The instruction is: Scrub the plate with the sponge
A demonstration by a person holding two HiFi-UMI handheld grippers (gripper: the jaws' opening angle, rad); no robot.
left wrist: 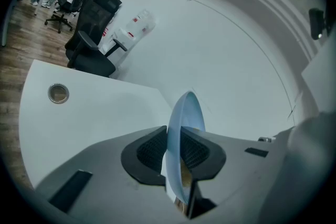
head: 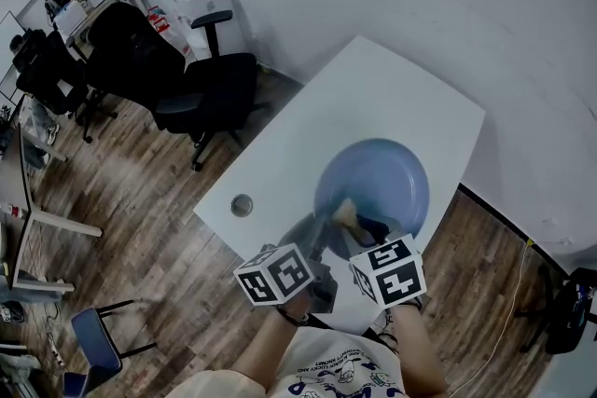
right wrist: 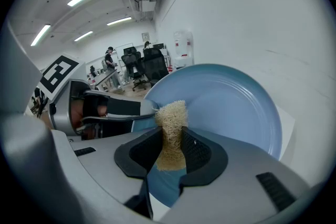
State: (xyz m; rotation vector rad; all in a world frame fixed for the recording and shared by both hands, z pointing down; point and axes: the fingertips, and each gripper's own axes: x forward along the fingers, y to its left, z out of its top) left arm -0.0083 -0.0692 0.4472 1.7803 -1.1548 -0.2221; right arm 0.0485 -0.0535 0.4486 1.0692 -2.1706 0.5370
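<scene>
Jaws of right gripper clamped on the one sponge, long axis upright in frame, tip clear of the pads. The one plate faces it just beyond, centre-right; tip contact probable, not certain. Jaws of left gripper pinch that plate's rim, plate tilted on edge.

The plate is light blue and the sponge is pale beige. The counter is white. The left tool and the right tool are grey with black pads; their cubes carry black-and-white square markers. The floor is brown planks.
</scene>
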